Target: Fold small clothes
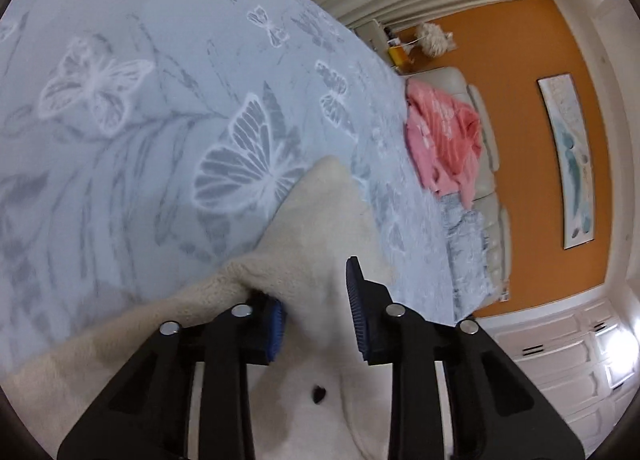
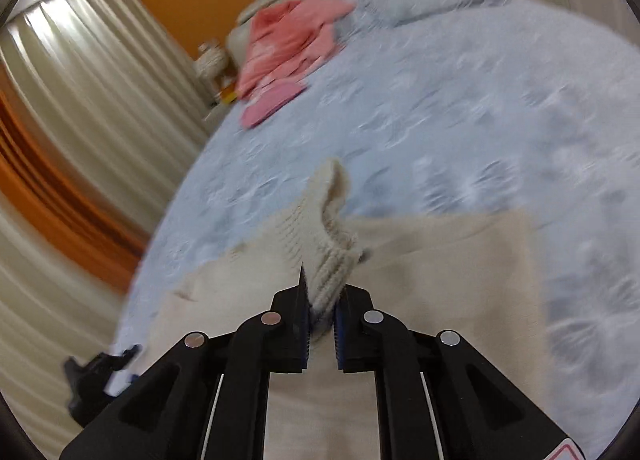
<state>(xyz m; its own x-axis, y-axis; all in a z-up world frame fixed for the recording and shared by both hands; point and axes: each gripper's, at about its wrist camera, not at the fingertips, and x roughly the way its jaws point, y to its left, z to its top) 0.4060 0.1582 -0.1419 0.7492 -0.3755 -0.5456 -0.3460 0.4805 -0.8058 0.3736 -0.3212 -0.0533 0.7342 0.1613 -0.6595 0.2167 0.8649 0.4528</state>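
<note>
Lying across a bed (image 1: 120, 131) with a pale blue butterfly-print cover is a cream fleece garment (image 1: 320, 219), the small piece of clothing being folded. From the left wrist view, the left gripper (image 1: 316, 324) sits low over the fleece with its jaws apart; one blue pad is pressed into a raised fold of the cloth, the other stands clear, so nothing is clamped. It seems placed there to pin or take up that edge. Farther right on the bed, a pink garment (image 1: 444, 139) lies crumpled near the cushioned headboard (image 1: 486, 147), likely waiting its turn, beside a pale blue pillow (image 1: 466, 244).

From the right wrist view, the right gripper (image 2: 322, 324) has its jaws closed on the garment's ribbed cuff (image 2: 328, 244), which stands up between the pads while the body of the fleece lies flat beneath. Holding the cuff this way probably lets the sleeve be carried inward across the body. This view is blurred.
</note>
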